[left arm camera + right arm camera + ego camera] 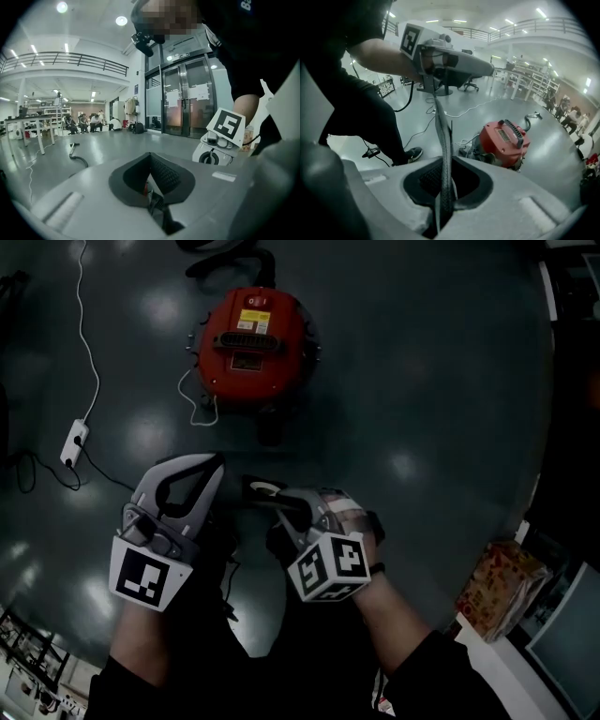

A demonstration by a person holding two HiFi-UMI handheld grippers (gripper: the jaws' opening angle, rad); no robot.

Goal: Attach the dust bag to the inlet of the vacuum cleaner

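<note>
Grips the dust bag (pixel 442 136) at both ends: left gripper (pixel 151 161) pressed together on its thin edge, right gripper (pixel 444 174) clamped on the dark band stretched between them. Holds it apart from the red vacuum cleaner (pixel 251 343) on the floor (pixel 422 381).

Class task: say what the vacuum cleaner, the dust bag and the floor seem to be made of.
The vacuum cleaner: red body, probably moulded plastic, smooth with mild sheen. The dust bag: seemingly dark cloth, a thin pliant strip. The floor: hard glossy coating, mirroring ceiling lights.
</note>
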